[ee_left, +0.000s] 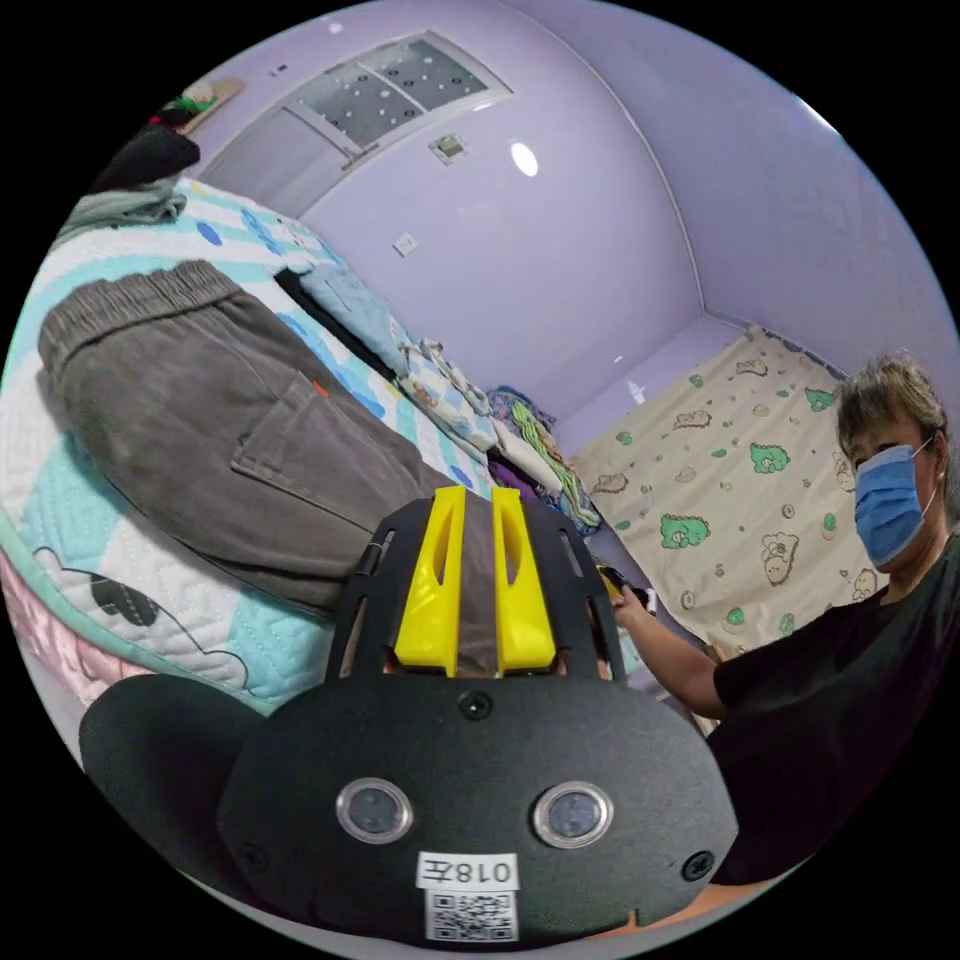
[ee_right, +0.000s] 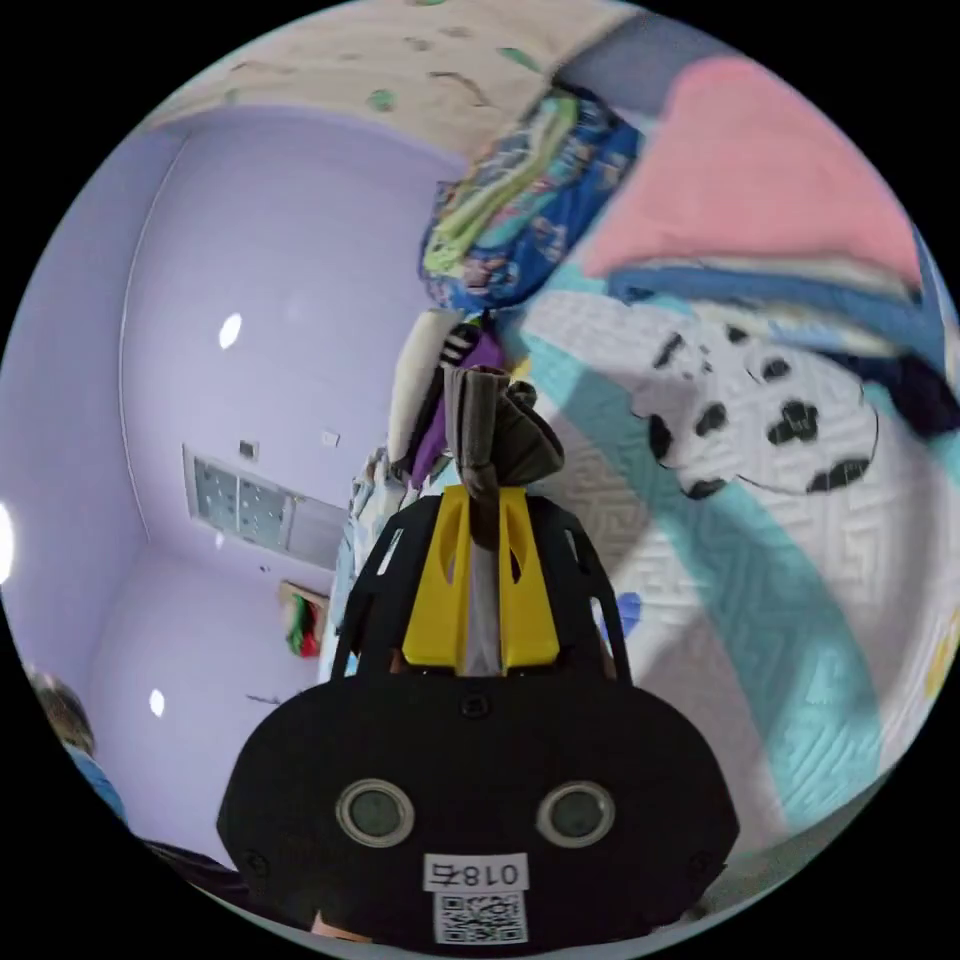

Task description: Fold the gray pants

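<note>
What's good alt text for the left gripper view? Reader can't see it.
The left gripper, its yellow jaws closed on gray fabric, holds one end of the gray pants, which lie spread across a quilted bedspread with the elastic waistband at the far end. A person in a dark shirt stands beside the bed in a lilac-walled room.

lower legs of the gray corduroy pants [ee_left: 230, 440] hidden behind the black gripper housing, pink folded cloth [ee_right: 760, 170] blurred
</note>
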